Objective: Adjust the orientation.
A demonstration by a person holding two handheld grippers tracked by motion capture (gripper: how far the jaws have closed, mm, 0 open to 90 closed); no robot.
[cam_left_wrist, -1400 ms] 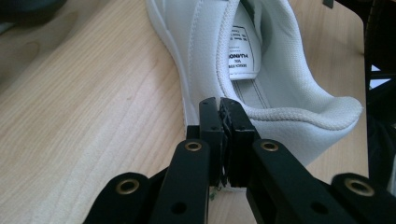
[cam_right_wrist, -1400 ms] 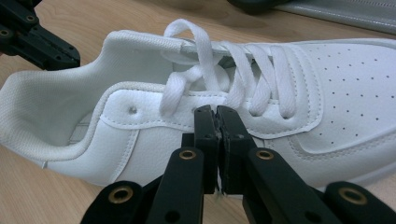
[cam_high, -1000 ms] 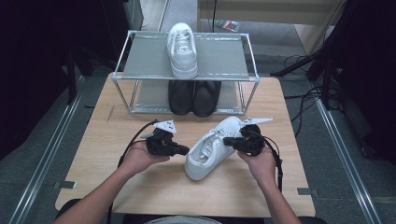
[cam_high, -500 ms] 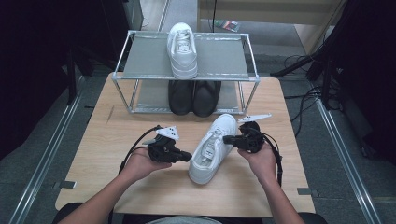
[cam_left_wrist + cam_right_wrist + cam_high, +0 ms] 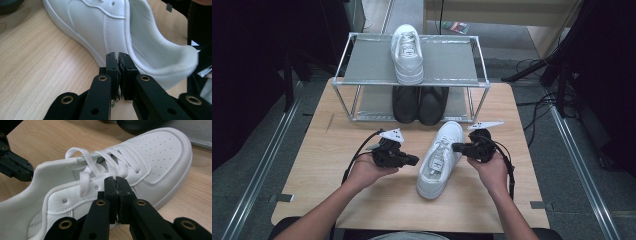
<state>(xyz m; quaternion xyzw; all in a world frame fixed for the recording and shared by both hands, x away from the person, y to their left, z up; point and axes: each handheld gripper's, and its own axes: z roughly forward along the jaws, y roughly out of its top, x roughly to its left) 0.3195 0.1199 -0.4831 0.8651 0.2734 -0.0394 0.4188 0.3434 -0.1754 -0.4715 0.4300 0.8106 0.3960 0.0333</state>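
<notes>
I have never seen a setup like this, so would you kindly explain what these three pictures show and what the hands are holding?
A person sits at a wooden table with a hand-held two-jaw tool in each hand. The high view looks down from above; the other two come from cameras riding on each tool, looking along its black jaws. The left gripper and the right gripper are both shut, empty, flanking a white sneaker lying on the table. Behind it stands a metal shoe rack with a second white sneaker on top and black shoes underneath.
</notes>
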